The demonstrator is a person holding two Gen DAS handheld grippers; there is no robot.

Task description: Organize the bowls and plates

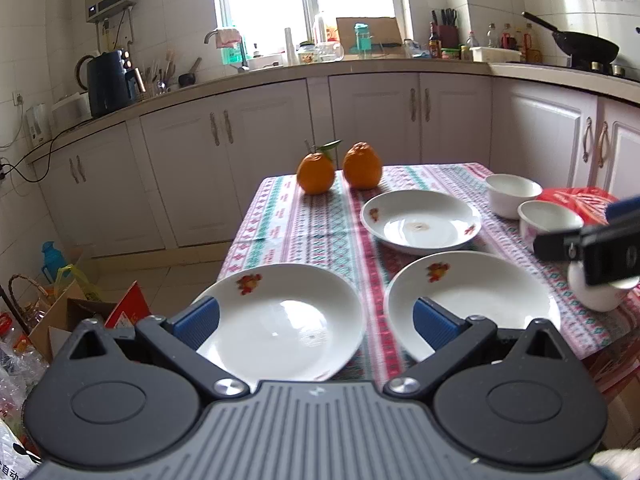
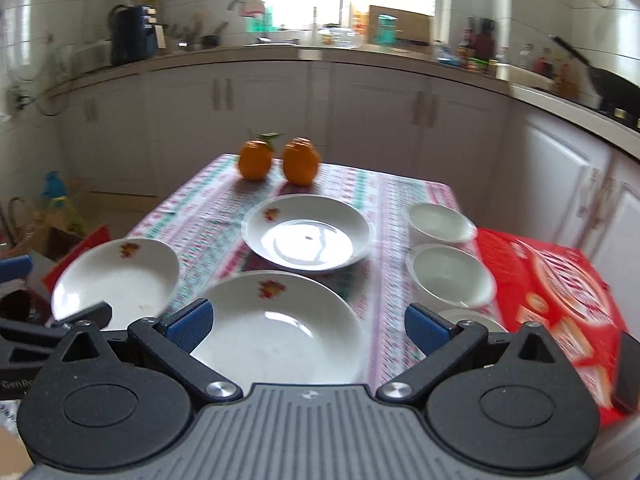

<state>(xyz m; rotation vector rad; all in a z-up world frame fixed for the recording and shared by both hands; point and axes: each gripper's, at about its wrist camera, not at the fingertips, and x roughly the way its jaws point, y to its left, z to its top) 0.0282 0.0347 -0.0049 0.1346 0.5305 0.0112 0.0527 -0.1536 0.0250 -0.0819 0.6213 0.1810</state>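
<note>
Both grippers hover over the near edge of the tabletop [image 1: 320, 216], jaws spread wide and holding nothing: the left gripper [image 1: 316, 322] above the left plate [image 1: 280, 320], the right gripper [image 2: 306, 326] above the near middle plate [image 2: 280, 324]. A third plate [image 2: 308, 232] lies farther back, just before two oranges [image 2: 256, 160]. Three white bowls [image 2: 450, 276] line the right side, close beside a red box [image 2: 560, 280]. Kitchen cabinets [image 1: 360, 120] stand behind.
</note>
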